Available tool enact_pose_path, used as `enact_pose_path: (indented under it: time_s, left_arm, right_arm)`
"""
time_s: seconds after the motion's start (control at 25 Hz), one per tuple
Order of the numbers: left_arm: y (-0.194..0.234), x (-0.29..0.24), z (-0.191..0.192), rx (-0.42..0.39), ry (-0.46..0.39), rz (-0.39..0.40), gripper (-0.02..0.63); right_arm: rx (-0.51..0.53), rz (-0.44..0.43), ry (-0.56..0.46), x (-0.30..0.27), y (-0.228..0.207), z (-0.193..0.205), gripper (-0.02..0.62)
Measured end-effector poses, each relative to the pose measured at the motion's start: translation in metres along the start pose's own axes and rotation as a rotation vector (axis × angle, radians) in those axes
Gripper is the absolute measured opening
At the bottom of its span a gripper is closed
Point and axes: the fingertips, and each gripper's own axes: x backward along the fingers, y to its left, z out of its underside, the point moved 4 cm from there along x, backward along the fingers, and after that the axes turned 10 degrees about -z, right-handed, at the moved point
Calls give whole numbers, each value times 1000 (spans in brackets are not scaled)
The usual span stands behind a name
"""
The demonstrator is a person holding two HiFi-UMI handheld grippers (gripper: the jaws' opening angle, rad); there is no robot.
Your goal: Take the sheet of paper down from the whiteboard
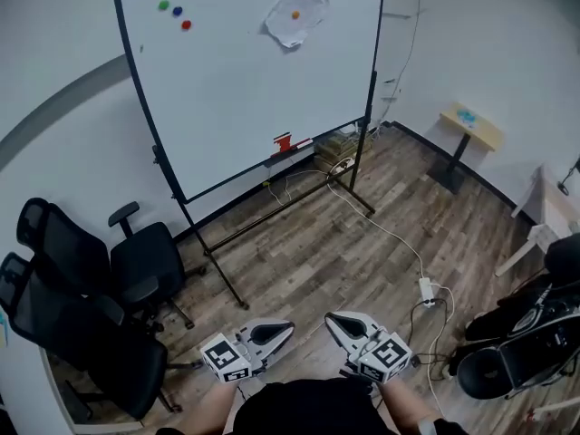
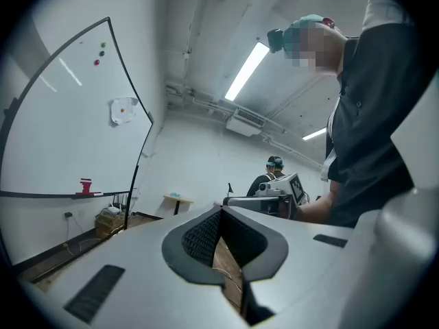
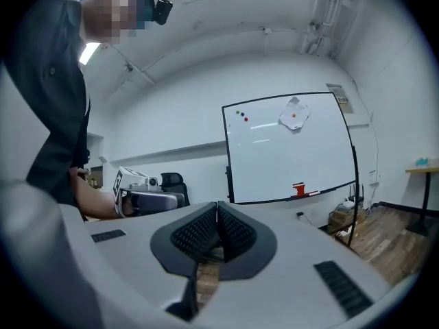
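Head view puts the sheet of paper [image 1: 288,27] at 1 o'clock on the whiteboard [image 1: 245,98], under an orange magnet [image 1: 295,14]. Looks light, floppy, tearable, so we'd pinch its lower edge. Left gripper [image 1: 288,331] and right gripper [image 1: 332,321]: both closed, empty.

Wood floor [image 1: 362,270]: whiteboard [image 1: 245,89] stands well beyond the fingers [image 1: 276,333]; white cable [image 1: 399,240] trails between; office chairs [image 1: 100,288] left of them.
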Motion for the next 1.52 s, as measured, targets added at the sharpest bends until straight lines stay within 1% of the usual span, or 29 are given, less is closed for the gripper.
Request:
enact_pose_path:
  time_s: [0.08, 0.24, 0.44, 0.56, 0.64, 0.72, 0.84, 0.92, 1.08, 1.16, 1.24, 1.36, 1.44, 1.52]
  left_arm:
    - [9, 3, 1, -1, 4, 15, 12]
    - [27, -4, 7, 15, 23, 47, 11]
    - [41, -27, 14, 44, 42, 90, 12]
    - [55, -46, 22, 59, 51, 96, 12]
    - [72, -63, 25, 60, 68, 75, 12]
    - [90, -83, 25, 59, 85, 53, 12]
    - [115, -119, 21, 52, 109, 31, 12]
    - [134, -147, 15, 45, 118, 3, 11]
    - [168, -204, -11, 38, 92, -74, 12]
    - [179, -229, -28, 15, 77, -103, 12]
    - [189, -250, -46, -24, 61, -124, 12]
    - [206, -269, -63, -68, 51, -158, 12]
    - [222, -273, -67, -74, 57, -191, 12]
    - [239, -280, -70, -76, 60, -216, 12]
  right_arm:
    - [26, 22, -15, -5, -2, -5, 20]
    - [48, 66, -3, -9, -8, -8, 20]
    - [7, 108, 33, -3, -31, 0, 20]
    - [-21, 121, 48, 0, -55, 9, 20]
    - [-29, 114, 26, -6, -79, 10, 20]
    - [-7, 92, 4, -19, -106, 6, 20]
    - [33, 62, 18, -34, -150, 0, 20]
    - [47, 28, 18, -40, -184, -8, 20]
    - [57, -39, 3, -40, -253, -38, 20]
    - [50, -69, -9, -38, -285, -53, 20]
    - [62, -99, -21, -39, -316, -65, 20]
    - [92, -114, -24, -51, -357, -69, 20]
    - [88, -108, -41, -61, -377, -71, 20]
    - [71, -104, -80, -67, -393, -80, 20]
